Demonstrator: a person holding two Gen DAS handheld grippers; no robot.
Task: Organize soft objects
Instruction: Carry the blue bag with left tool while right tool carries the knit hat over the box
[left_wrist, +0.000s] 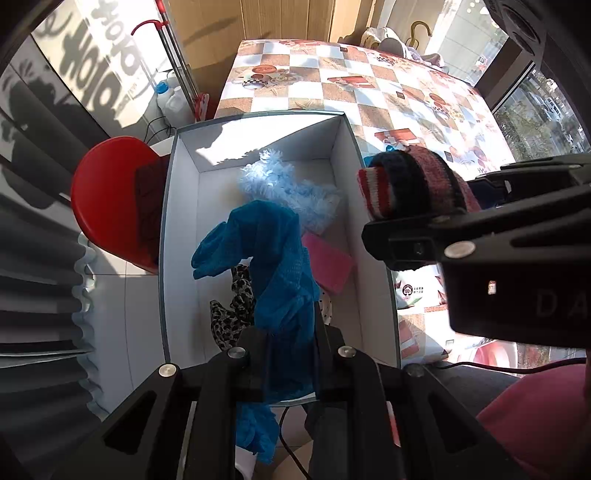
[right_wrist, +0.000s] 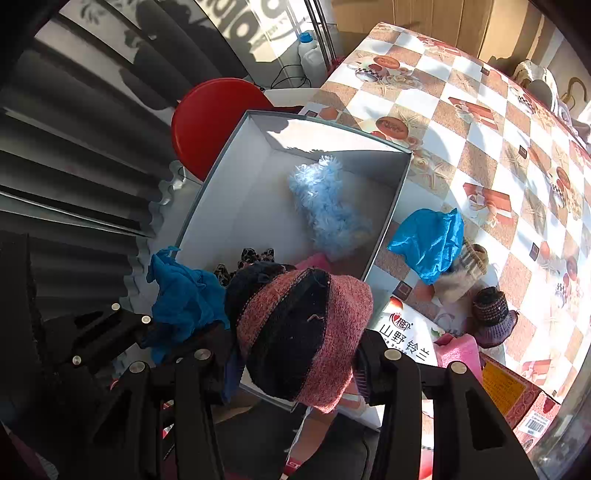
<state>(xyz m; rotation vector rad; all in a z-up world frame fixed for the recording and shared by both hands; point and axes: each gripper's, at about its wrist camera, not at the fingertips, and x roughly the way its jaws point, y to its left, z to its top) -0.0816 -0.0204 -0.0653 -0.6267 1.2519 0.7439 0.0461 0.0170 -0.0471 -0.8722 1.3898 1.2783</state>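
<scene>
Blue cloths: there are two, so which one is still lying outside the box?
The lighter blue cloth lies on the tablecloth right of the box; the darker blue cloth hangs from the left gripper above it.

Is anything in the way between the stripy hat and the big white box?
Nothing visible blocks it. The right gripper holds the striped knit hat over the near edge of the white box, whose top is open. The left gripper dangles a blue cloth into the box beside it, but the far half has bare floor.

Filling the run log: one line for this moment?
left gripper: shut on blue knit cloth | right gripper: shut on pink-and-black striped knit hat | both over white box
</scene>
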